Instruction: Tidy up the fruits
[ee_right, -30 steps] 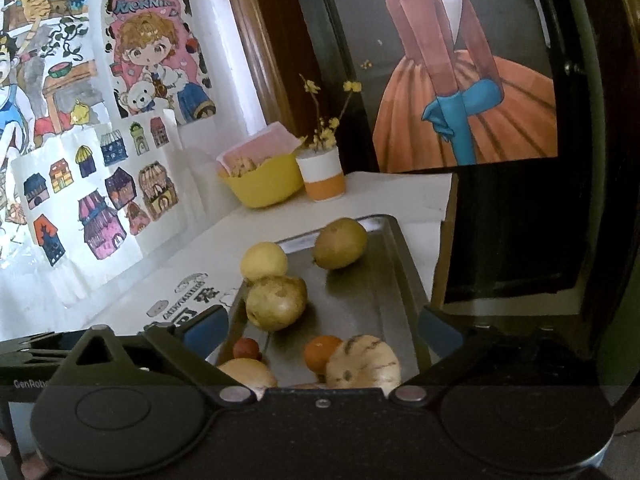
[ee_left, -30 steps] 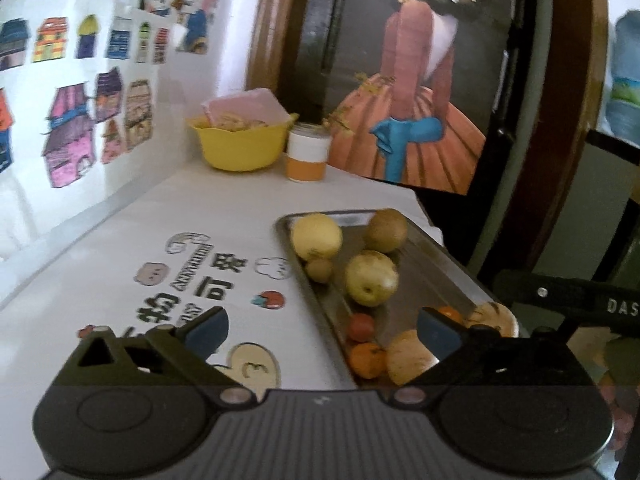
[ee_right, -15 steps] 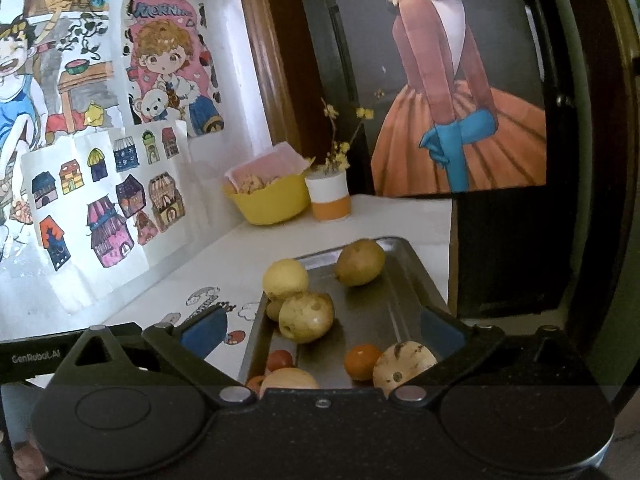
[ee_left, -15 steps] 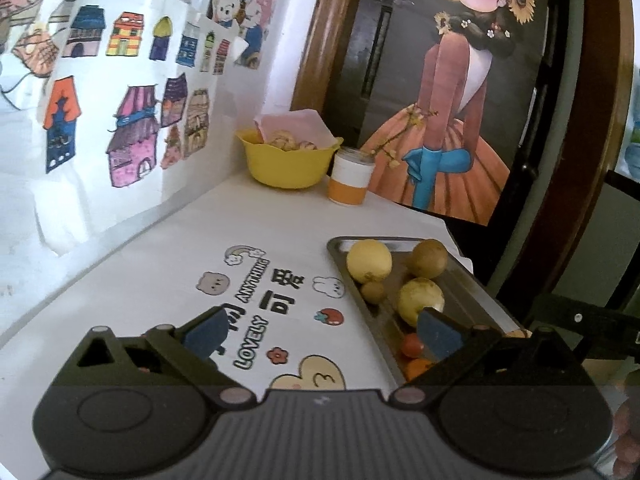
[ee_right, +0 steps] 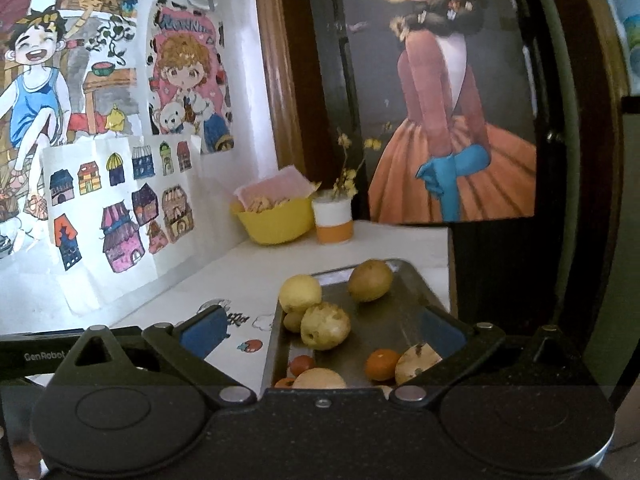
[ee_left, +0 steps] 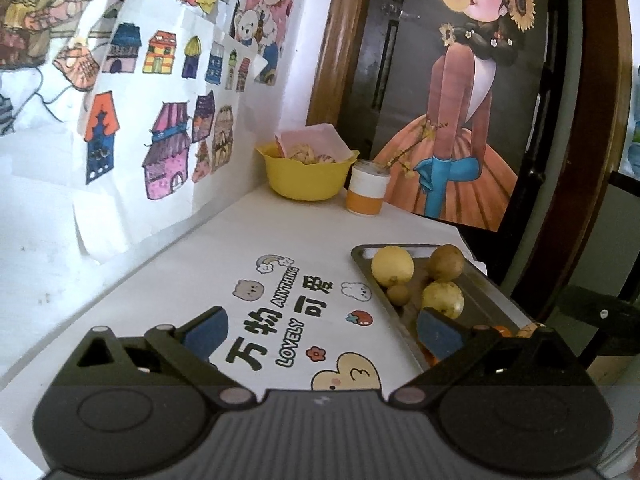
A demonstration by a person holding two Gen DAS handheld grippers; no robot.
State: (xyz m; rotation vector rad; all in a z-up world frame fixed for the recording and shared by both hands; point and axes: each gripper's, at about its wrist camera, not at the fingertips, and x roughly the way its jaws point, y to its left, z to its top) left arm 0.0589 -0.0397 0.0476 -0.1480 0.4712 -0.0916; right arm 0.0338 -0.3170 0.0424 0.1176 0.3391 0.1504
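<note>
Right wrist view: mixed yellow, brown and orange fruits (ee_right: 325,325) lie loose on a grey metal tray (ee_right: 416,280) at lower centre, awaiting sorting; right gripper (ee_right: 324,330) and left gripper (ee_left: 320,330) hover over the white tabletop (ee_left: 240,248), jaws spread, empty.

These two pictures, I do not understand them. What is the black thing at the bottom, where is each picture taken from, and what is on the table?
The black thing is a hand-held gripper; a person carries one in each hand, each with a camera looking forward along its fingers. One picture comes from the left gripper, the other from the right gripper. Both have open jaws and hold nothing. On the white table lies a metal tray with yellow, brown and small orange fruits. Behind stand a yellow bowl and a white-and-orange cup.
</note>
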